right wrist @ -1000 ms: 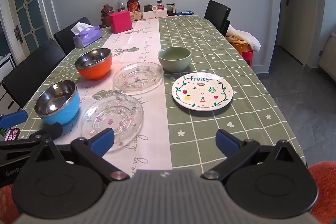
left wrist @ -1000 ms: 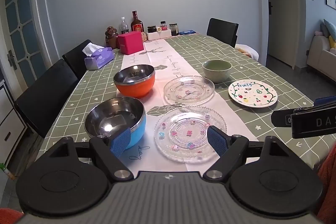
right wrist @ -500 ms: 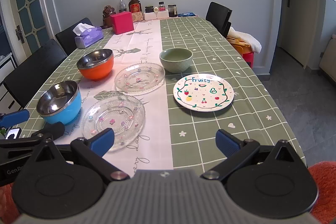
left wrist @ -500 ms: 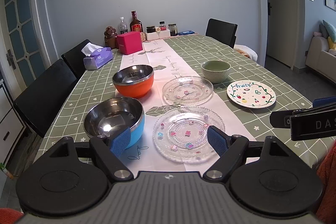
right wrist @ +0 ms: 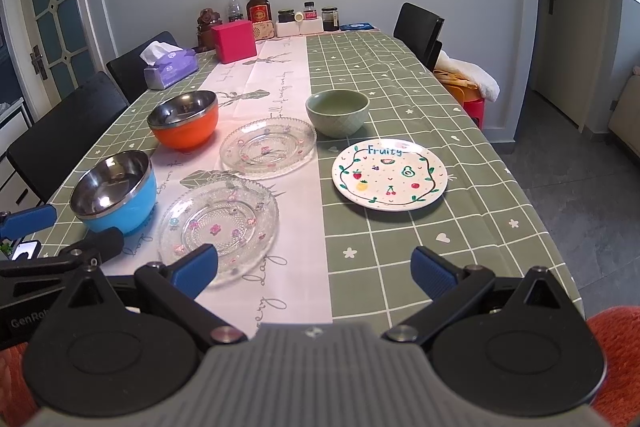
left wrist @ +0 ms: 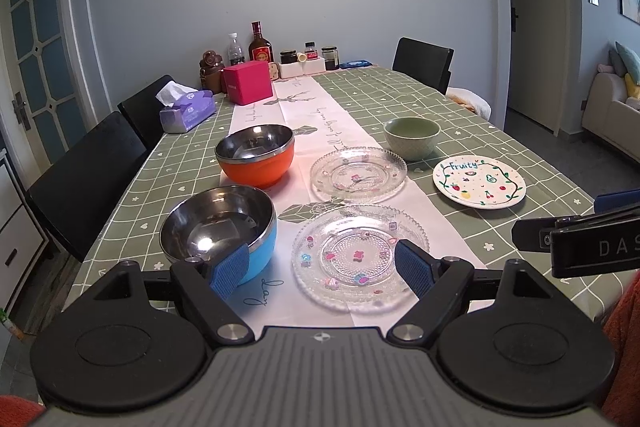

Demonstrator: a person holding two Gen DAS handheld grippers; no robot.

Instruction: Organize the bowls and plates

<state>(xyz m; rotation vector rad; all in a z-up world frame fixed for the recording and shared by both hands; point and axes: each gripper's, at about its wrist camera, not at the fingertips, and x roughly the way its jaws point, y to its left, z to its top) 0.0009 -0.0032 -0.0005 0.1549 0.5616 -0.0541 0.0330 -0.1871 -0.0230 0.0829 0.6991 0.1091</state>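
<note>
Fingers of both the left gripper and right gripper stand apart, empty; approach the lower-centre glass plate low, gripping its rim squarely.

Both cameras look from the near end of the table down its length toward the far edge and the wall. The left wrist view sits low, close over the near glass plate, toward the left edge. The right wrist view stands further right (and a little higher). Both share the bowls, the plates and the far-edge bottles.
</note>
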